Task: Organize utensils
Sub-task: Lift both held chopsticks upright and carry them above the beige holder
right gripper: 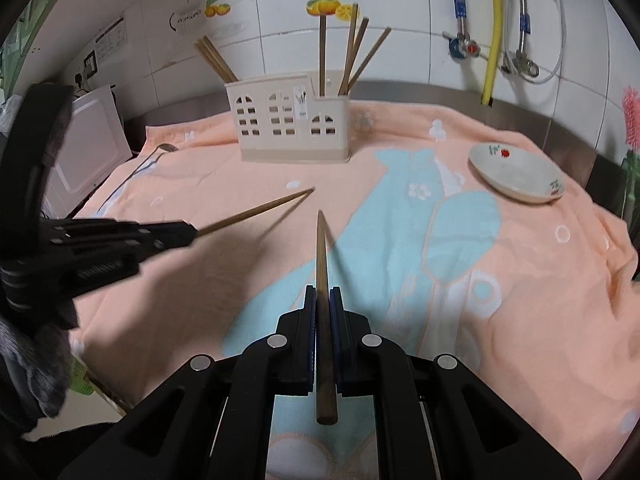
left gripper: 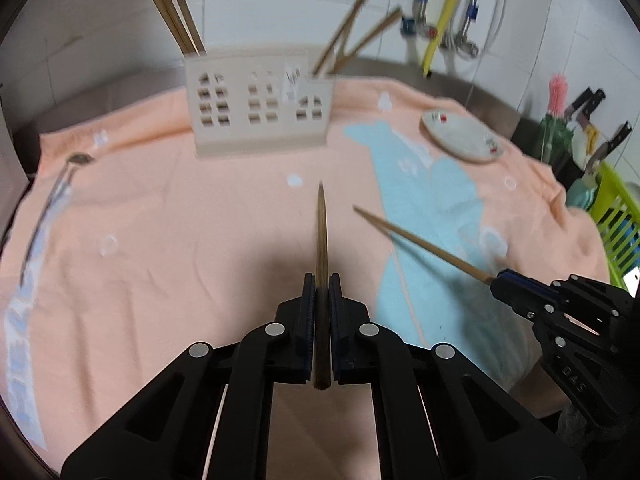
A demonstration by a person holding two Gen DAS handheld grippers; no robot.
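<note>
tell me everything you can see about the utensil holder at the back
The utensil holder is a cream, plastic-looking box with window-shaped cutouts like little houses. It stands upright on the peach towel near the tiled wall. Brown chopsticks lean out of its left and right ends. Nothing else touches it.

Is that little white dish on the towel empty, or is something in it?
Empty, apparently. The dish sits on the towel showing a bare inside with only painted fruit decoration near its rim.
</note>
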